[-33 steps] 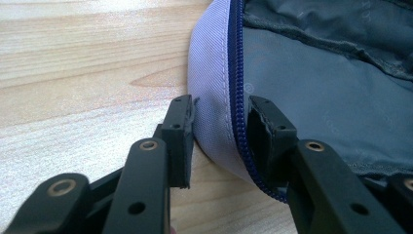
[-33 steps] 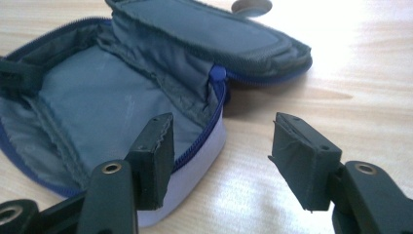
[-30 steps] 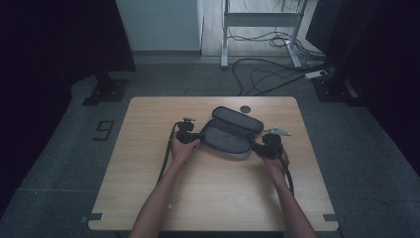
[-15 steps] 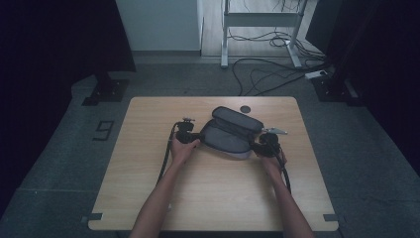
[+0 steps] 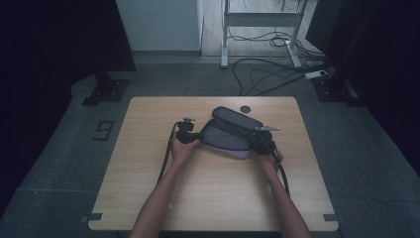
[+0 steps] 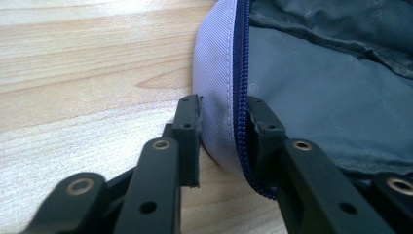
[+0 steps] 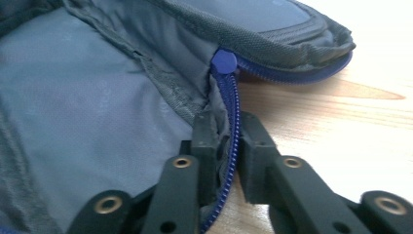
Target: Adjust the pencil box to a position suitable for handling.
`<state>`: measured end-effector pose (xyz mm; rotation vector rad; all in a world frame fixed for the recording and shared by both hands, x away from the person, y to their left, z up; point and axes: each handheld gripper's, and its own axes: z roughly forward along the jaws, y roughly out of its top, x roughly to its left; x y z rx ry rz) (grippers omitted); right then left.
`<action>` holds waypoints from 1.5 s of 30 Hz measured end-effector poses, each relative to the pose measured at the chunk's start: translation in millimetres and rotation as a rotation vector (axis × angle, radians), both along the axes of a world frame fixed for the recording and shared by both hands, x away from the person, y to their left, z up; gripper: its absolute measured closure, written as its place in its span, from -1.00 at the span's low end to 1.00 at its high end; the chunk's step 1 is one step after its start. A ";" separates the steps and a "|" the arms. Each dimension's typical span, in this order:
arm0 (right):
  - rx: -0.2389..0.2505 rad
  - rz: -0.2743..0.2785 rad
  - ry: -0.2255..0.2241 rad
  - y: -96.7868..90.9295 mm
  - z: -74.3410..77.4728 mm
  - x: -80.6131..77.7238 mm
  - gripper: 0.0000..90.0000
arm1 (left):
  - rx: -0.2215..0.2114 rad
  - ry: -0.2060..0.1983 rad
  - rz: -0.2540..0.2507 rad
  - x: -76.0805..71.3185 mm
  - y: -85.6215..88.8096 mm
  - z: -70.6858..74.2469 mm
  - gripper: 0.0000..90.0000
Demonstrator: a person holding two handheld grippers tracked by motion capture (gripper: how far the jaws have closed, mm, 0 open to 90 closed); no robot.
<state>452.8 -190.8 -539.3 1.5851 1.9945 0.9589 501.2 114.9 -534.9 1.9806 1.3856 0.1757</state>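
A grey fabric pouch (image 5: 225, 138) with a blue zipper lies open in the middle of the wooden table (image 5: 213, 198), its lid tipped up at the back. My left gripper (image 5: 195, 138) is at the pouch's left end. In the left gripper view its jaws have just been closing, and the gripper (image 6: 224, 112) is shut on the pouch (image 6: 311, 92) rim, one finger (image 6: 187, 122) outside and one inside. My right gripper (image 5: 255, 142) is at the right end. Its jaws have also just been closing, and the gripper (image 7: 229, 124) is shut on the zipper edge below the blue slider (image 7: 224, 62).
A small dark round disc (image 5: 245, 108) lies on the table behind the pouch. Black cables (image 5: 166, 158) trail back from both grippers along the forearms. Beyond the table, loose cables (image 5: 267, 74) and a metal desk frame (image 5: 257, 20) are on the floor.
My right gripper has edged a little inward onto the pouch's right end. My left hand and the pouch have stayed where they were.
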 end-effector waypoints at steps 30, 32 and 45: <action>0.022 0.040 -0.068 -1.6 25.5 -13.1 0.89 | -0.030 -0.006 -0.014 -5.6 9.9 15.9 0.75; 0.023 0.045 -0.079 -0.5 29.1 -15.5 0.89 | -0.034 -0.012 -0.015 -7.5 11.7 19.0 0.75; 0.007 0.069 -0.152 10.5 48.1 -29.6 0.89 | -0.060 -0.073 -0.007 -17.8 24.0 39.7 0.76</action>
